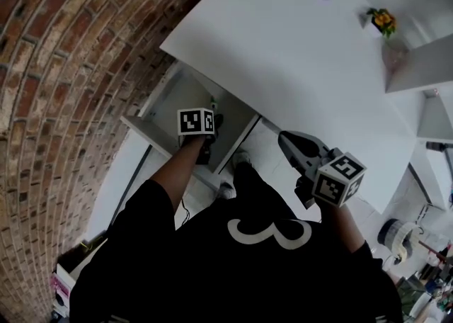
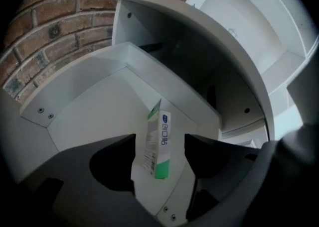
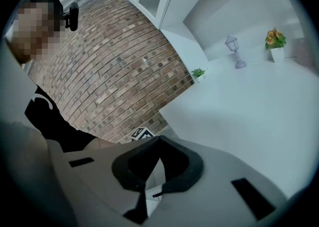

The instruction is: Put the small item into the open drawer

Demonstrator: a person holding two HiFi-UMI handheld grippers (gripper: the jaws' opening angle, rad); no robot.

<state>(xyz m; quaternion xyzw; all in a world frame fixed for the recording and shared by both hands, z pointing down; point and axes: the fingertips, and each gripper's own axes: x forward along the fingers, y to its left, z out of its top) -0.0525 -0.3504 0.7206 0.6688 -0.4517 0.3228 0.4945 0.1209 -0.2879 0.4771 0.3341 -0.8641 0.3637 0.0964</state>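
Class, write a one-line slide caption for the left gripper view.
Left gripper, jaws apart, flanking a small green-and-white box in the open white drawer.

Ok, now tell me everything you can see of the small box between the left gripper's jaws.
The small box is a slim cardboard carton. It is white, with green at its foot and top flap, blue print up its front and fine print on its side. The top flap looks slightly lifted. It stands on end, leaning a little, over the white floor of the open drawer. The left gripper straddles it with jaws apart. A gap shows on each side, so neither pad touches it.
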